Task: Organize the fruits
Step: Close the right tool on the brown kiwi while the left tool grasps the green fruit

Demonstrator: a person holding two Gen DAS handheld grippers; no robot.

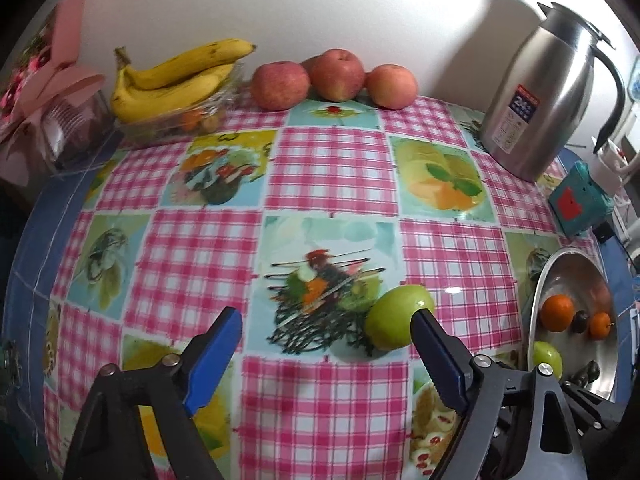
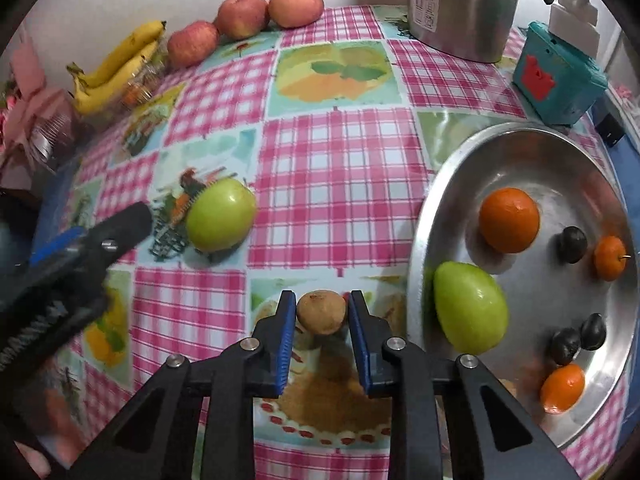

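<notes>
Right wrist view, from left to right: two bananas point(image 2: 116, 68) lie over a clear container at the far left, then three red apples point(image 2: 242, 14) sit in a row along the far wall, apparently awaiting sorting. Nearer, the left gripper point(image 1: 326, 332) hangs with its jaws wide and nothing between them, beside one green apple point(image 2: 221, 214) on the bench point(image 2: 332, 184), probably its next pick. Near the middle, the right gripper point(image 2: 322, 314) is closed tight on a small brown fruit point(image 2: 321, 312) resting on the cloth, likely to carry it over. At the right, the steel tray point(image 2: 440, 200) gathers the sorted fruit: one green fruit point(image 2: 470, 308), three oranges point(image 2: 509, 220) and three small dark fruits point(image 2: 573, 245).
</notes>
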